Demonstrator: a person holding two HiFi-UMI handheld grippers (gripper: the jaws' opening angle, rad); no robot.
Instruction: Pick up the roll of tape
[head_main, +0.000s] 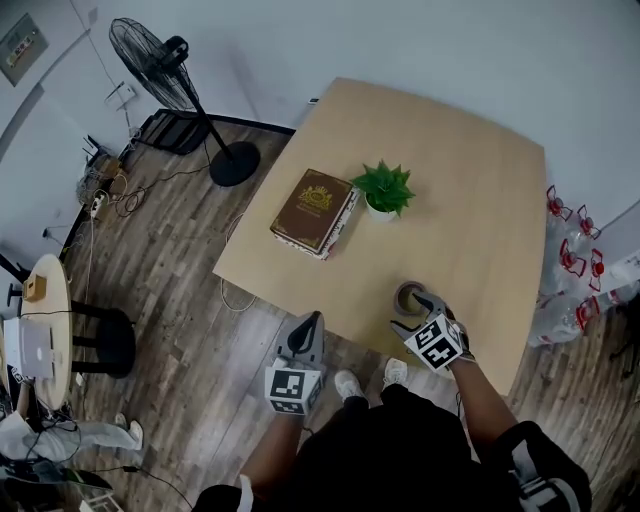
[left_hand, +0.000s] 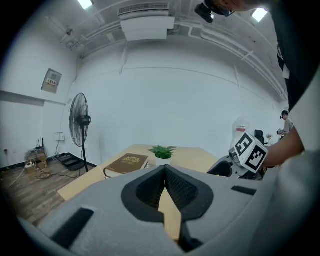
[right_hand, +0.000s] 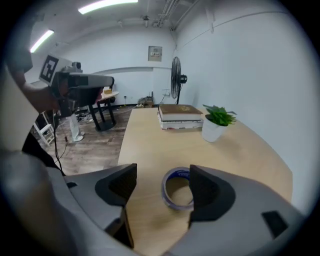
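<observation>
The roll of tape (head_main: 408, 297), a brownish ring with a bluish rim, lies flat on the wooden table (head_main: 470, 200) near its front edge. My right gripper (head_main: 415, 312) hangs just over it, tilted down, jaws open. In the right gripper view the roll of tape (right_hand: 178, 173) sits between the two open pads, closer to the right pad (right_hand: 205, 187), and neither pad presses on it. My left gripper (head_main: 310, 320) is shut and empty, held off the table's near edge over the floor. In the left gripper view its jaws (left_hand: 164, 172) meet with nothing between them.
A brown book (head_main: 315, 210) and a small potted plant (head_main: 385, 188) stand mid-table, beyond the tape. A standing fan (head_main: 165, 60) is on the floor at the far left, several water bottles (head_main: 570, 260) lie right of the table, and a round side table (head_main: 45, 320) sits at the left.
</observation>
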